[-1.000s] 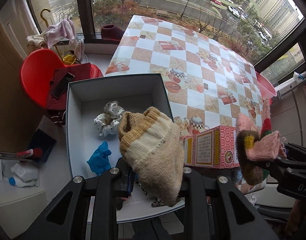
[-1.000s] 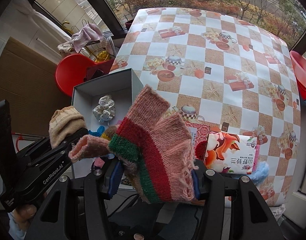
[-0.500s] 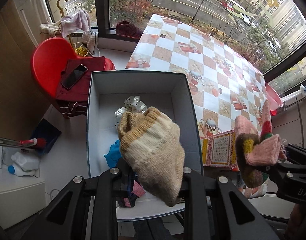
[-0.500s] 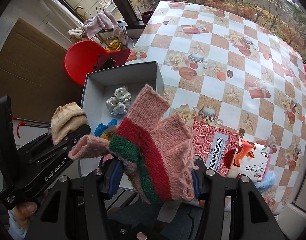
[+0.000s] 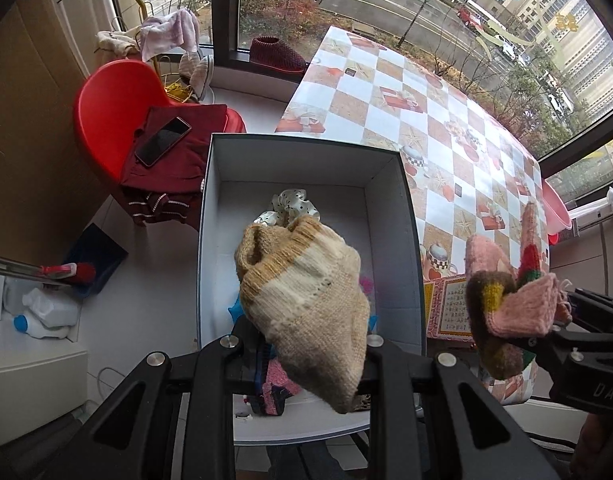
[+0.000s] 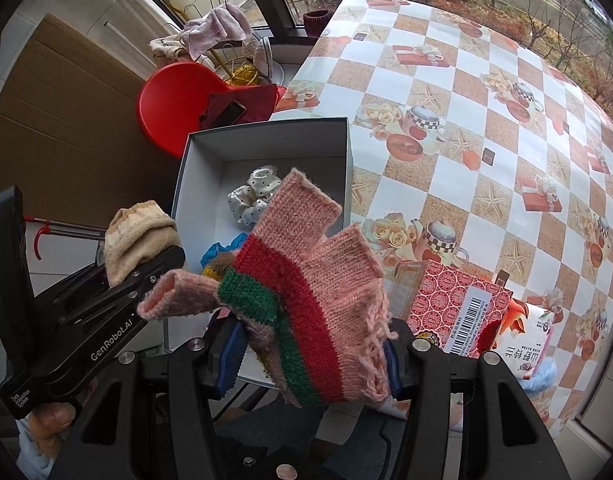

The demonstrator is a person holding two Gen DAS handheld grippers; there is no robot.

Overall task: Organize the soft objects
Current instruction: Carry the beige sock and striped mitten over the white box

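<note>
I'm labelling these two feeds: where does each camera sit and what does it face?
Left wrist: on the left gripper, looking down into the box past its beige knit; right gripper at right.
Right wrist: on the right gripper, clamping the striped glove; left gripper and a thumb at left.
Shared: box, scrunchie, checkered table.

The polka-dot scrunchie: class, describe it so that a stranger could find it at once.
Find the open white box at the near edge of the checked table. On its floor, toward the far wall, lies the scrunchie. It alone is shiny white satin with black dots; the blue thing nearer you is plain.
</note>
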